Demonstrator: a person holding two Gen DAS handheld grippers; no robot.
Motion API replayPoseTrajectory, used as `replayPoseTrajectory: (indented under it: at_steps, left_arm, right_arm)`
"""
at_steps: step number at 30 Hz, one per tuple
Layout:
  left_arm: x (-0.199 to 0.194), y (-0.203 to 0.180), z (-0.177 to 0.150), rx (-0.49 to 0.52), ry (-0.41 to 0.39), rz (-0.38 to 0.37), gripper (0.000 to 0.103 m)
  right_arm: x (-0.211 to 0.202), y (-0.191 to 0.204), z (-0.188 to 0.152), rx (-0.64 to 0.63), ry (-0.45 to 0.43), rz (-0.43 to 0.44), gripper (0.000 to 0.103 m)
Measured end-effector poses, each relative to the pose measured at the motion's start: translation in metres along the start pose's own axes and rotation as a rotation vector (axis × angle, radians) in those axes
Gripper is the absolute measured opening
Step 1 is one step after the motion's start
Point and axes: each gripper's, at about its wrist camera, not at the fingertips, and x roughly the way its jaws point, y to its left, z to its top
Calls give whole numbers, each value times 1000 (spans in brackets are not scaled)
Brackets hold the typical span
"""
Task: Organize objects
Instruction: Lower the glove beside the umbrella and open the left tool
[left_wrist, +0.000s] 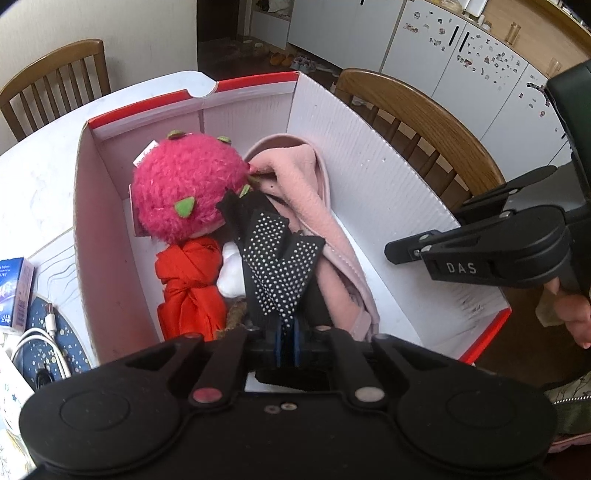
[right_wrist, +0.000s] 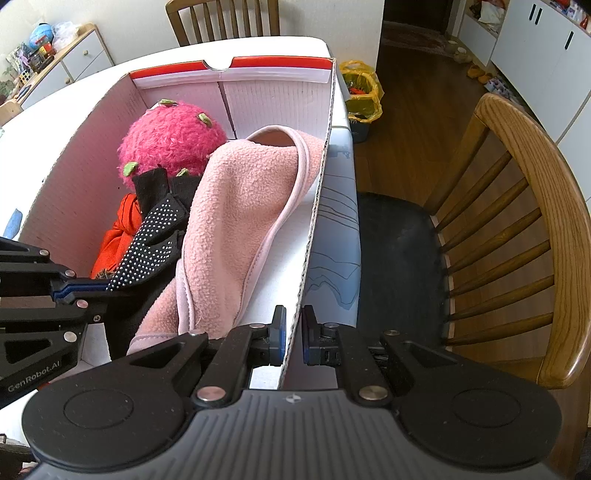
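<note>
A white cardboard box (left_wrist: 369, 173) with a red rim stands on the table; it also shows in the right wrist view (right_wrist: 236, 92). Inside lie a pink fuzzy plush (left_wrist: 181, 184) (right_wrist: 170, 140), a red cloth (left_wrist: 188, 284) (right_wrist: 118, 229), and a pink fleece (left_wrist: 314, 206) (right_wrist: 243, 206). My left gripper (left_wrist: 287, 343) is shut on a black glove with white dots (left_wrist: 280, 266) (right_wrist: 151, 240), holding it over the box. My right gripper (right_wrist: 293, 338) straddles the box's right wall (right_wrist: 314, 221), its jaws narrowly apart with the wall between them.
Wooden chairs (right_wrist: 517, 221) (left_wrist: 413, 122) stand around the white table (left_wrist: 33, 173). A blue carton (left_wrist: 14, 291) and a white cable (left_wrist: 40, 343) lie left of the box. A yellow bag (right_wrist: 362, 92) sits on the floor.
</note>
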Motion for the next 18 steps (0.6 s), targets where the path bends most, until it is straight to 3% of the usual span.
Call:
replayPoseTrajectory:
  at_steps: [13, 18]
  left_arm:
    - [-31, 9, -4, -46, -66, -31, 30]
    - [-49, 15, -6, -71, -109, -24, 34]
  right_arm:
    - [-1, 0, 0, -1, 2, -5, 8]
    - [-1, 0, 0, -2, 5, -13, 8]
